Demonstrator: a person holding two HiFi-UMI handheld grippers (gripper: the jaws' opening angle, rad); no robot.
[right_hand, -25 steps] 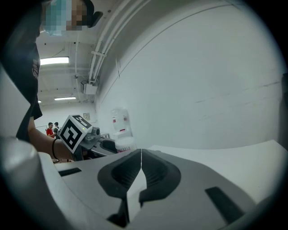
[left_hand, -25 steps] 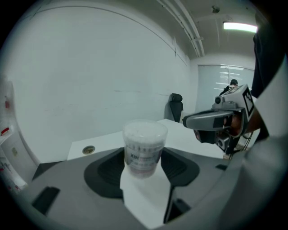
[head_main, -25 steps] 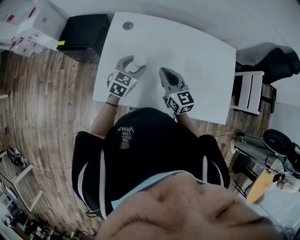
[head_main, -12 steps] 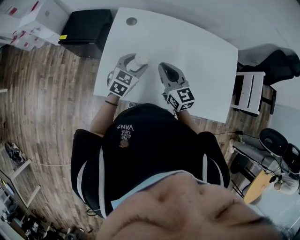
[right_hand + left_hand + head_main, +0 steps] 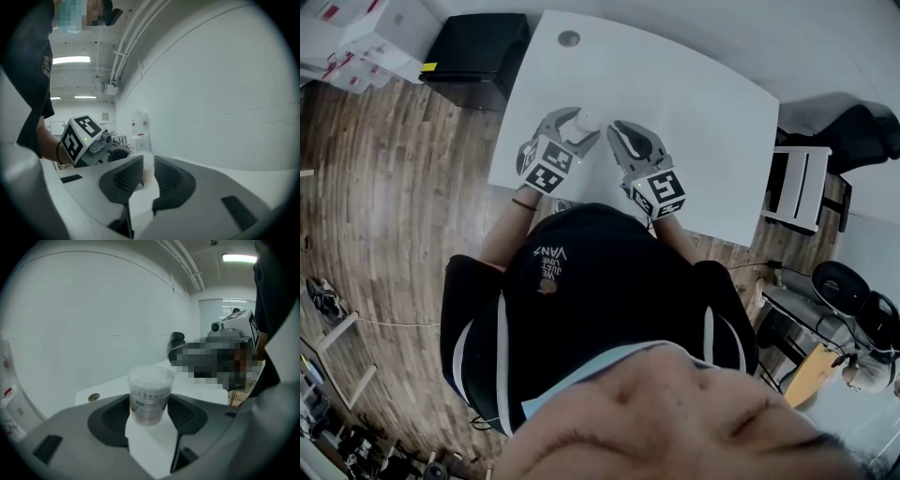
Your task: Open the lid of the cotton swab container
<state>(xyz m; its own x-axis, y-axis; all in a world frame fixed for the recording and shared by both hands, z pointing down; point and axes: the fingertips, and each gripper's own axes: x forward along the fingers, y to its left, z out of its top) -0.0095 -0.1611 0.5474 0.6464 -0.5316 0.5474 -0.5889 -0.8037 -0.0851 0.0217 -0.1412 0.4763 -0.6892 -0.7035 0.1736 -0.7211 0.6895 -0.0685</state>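
Item: small round cotton swab container (image 5: 584, 119) of translucent plastic with a pale lid (image 5: 151, 376). It stood upright on the white table (image 5: 694, 94), near its left side.

- **Left gripper** (image 5: 580, 127): clamped on the body, below the lid.
- **Right gripper** (image 5: 619, 132): jaws just opening, narrowly apart, nothing between them; the container stood just beyond its tips.
- **Handling (judged):** light, thin-walled, slippery. Steady the body; take the lid by its rim.
- **Views:** the left gripper view showed label print; the head view did not.

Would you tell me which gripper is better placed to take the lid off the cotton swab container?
Right. The left gripper is clamped on the body of the container, steadying it. The right gripper, its jaws just opening with nothing between them yet, sits close beside the lid, free to grip it.
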